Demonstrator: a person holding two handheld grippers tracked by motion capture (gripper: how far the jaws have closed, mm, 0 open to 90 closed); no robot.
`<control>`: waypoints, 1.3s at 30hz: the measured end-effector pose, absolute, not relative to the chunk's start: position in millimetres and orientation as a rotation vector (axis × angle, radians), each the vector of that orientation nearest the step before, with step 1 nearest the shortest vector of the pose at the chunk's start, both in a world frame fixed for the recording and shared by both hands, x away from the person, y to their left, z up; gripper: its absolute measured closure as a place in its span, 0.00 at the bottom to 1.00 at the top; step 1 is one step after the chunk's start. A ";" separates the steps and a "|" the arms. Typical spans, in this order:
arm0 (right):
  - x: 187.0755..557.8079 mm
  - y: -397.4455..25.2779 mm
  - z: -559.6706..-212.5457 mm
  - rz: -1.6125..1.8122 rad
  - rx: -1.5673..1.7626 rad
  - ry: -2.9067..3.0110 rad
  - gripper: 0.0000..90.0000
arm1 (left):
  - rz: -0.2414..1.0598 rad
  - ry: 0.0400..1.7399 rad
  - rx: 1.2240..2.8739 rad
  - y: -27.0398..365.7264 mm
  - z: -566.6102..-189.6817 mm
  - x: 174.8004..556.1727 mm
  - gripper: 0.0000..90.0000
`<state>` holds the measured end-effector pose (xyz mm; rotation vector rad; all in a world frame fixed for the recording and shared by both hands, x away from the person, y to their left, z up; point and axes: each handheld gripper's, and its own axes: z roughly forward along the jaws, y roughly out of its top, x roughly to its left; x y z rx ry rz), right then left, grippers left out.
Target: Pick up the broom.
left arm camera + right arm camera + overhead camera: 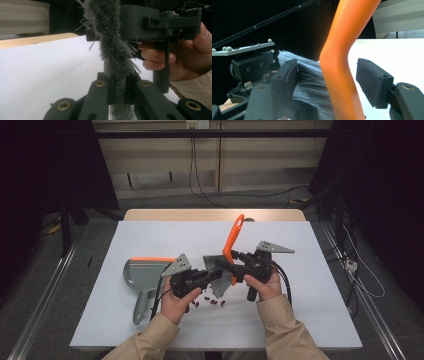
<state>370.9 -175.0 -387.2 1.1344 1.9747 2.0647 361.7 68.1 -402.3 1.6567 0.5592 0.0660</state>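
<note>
A: What was the largest item in the scene?

B: The table [300, 320], covered in white, with a bare wooden strip along its far edge. On its left part lay a grey dustpan [142, 275] with an orange lip, handle pointing toward the person.

A: Where was the brush?

B: The brush [231, 247] was held above the middle of the table, between the two grippers, its orange handle rising up and away from the person and its grey bristles [217, 275] pointing down and to the left.

A: State of the left gripper?

B: The left gripper [216, 276] was clenched on the bristles. In the left gripper view the bristle tuft [113, 50] was pinched between both black jaws.

A: And the right gripper?

B: The right gripper [235, 262] stood around the handle [342, 62] near the brush head. In the right gripper view the jaws were released: one pad touched the bristles, and the other stood apart from the handle with a visible gap.

A: Smallest items?

B: Several small dark red beans [214, 302] lay scattered on the table just below the bristles, near the left hand [175, 302].
</note>
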 end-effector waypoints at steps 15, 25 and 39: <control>373.4 -180.9 -391.2 2.145 1.167 1.990 0.58 | 0.041 0.557 1.638 69.1 -401.9 363.0 0.95; 371.1 -187.5 -390.8 2.121 1.162 1.977 0.77 | 0.037 0.565 1.632 68.5 -402.8 364.1 0.92; 367.2 -194.4 -383.0 2.051 1.177 1.941 0.78 | 0.120 0.576 1.656 68.5 -402.4 364.9 0.72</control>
